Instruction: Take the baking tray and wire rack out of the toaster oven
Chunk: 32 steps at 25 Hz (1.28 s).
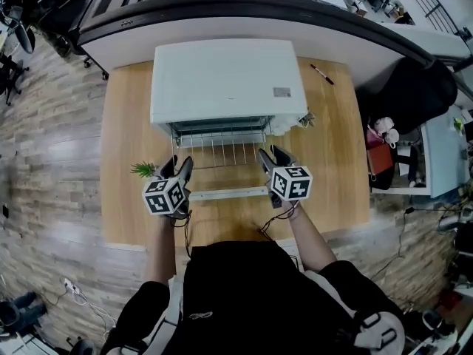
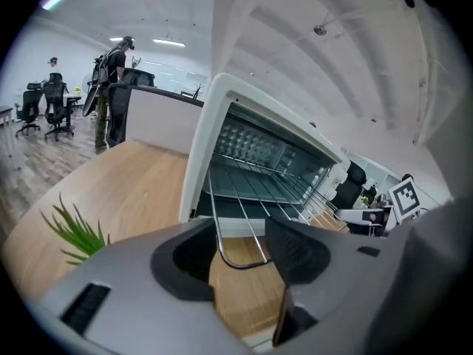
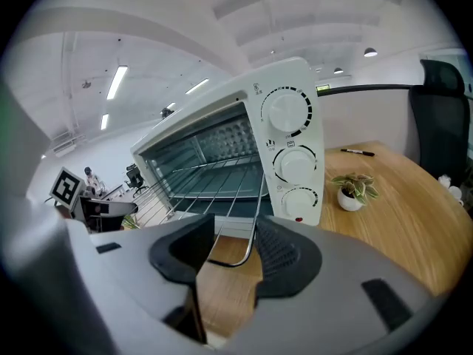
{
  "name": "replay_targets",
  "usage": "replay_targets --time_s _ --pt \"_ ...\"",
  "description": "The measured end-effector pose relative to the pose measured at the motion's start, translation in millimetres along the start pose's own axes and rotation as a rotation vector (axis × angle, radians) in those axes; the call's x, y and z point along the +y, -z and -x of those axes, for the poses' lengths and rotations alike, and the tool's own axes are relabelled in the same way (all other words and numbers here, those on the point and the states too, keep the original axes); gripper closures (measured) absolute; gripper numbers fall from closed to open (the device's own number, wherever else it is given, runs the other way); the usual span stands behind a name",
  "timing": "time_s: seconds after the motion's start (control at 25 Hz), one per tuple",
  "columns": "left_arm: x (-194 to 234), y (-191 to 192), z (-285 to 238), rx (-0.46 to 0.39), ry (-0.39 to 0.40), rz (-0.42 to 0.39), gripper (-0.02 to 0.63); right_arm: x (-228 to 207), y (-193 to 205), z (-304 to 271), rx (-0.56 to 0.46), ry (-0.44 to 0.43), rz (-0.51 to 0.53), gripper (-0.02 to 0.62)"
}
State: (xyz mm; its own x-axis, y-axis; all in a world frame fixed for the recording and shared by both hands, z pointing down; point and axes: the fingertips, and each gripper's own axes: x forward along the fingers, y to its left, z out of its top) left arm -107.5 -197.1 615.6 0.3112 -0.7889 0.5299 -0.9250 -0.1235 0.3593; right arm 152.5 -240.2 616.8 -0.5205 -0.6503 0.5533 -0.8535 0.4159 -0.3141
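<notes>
Left gripper and right gripper, fingers apart and unclamped, each astride a front corner of the wire rack.

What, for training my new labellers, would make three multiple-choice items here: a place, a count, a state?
1. Relative to the toaster oven, the white-potted plant stands: A on top; B inside; C beside it on the table.
2. The oven's knobs number: A one; B three; C five.
3. The wire rack is: A slid partway out; B fully inside; C on the floor.
C: it sits on the wood by the knobs. B: three run down the panel. A: its front juts past the oven's mouth.
</notes>
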Motion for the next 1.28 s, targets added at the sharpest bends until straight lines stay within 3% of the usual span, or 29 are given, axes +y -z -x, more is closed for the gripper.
replay_targets --time_s 0.32,0.92,1.28 --pt "-13.7 11.9 25.2 -0.054 0.009 0.042 0.391 6.1 10.6 25.8 -0.019 -0.034 -0.044 0.416" --pt "-45.2 62.7 82.7 -0.078 -0.03 0.043 0.394 14.0 58.2 73.1 0.009 -0.06 -0.039 0.423" --pt "-8.9 85.7 141.4 -0.105 -0.074 0.086 0.397 75.4 71.8 73.8 0.004 -0.086 0.02 0.426"
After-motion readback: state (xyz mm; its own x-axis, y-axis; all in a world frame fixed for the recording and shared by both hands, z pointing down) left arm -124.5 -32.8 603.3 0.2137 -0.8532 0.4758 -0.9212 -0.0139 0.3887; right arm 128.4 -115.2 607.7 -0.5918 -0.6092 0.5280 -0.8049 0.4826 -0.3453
